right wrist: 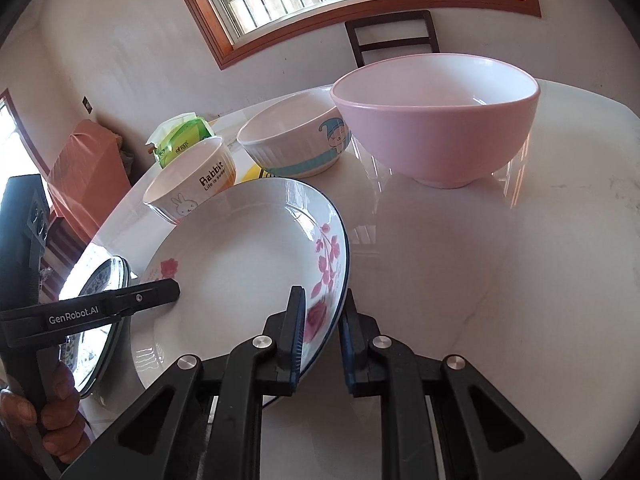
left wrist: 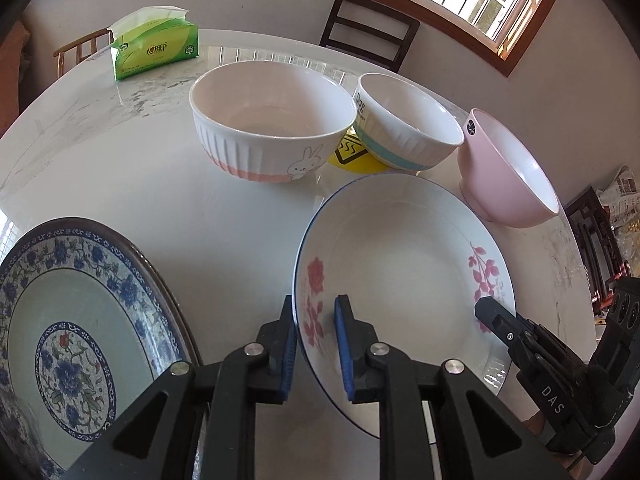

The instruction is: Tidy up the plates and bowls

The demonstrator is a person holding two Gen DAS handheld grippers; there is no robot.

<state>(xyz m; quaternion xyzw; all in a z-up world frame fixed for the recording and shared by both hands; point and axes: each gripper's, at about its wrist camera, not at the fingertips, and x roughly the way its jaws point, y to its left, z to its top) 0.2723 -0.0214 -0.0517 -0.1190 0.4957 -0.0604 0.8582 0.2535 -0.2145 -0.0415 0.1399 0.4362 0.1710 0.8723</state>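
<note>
a round pale marble table [left wrist: 132,128] by a window holds scattered dishes, seen from two cameras mounted on hand-held tongs. both tongs grip one white plate with pink flowers [left wrist: 400,264], at opposite edges. the left gripper [left wrist: 316,344] straddles the plate's left rim, one pad outside and one inside; the inner pad seems to stand slightly off the surface, so whether it pinches firmly cannot be told. the right gripper [right wrist: 322,340] is clamped on the plate's right rim, with a flower print between the pads. the plate appears tilted, possibly lifted off the table. to its left lies a blue patterned plate [left wrist: 80,320], apart from it. behind stand three bowls, all separate: a ribbed rabbit bowl [left wrist: 272,128], a bowl with a teal band [left wrist: 404,124], and a plain pink bowl [left wrist: 504,172]. a green tissue pack [left wrist: 156,44] sits farther back. nothing looks stacked yet, so the sorting seems barely started: plates and bowls all remain to be gathered.
</note>
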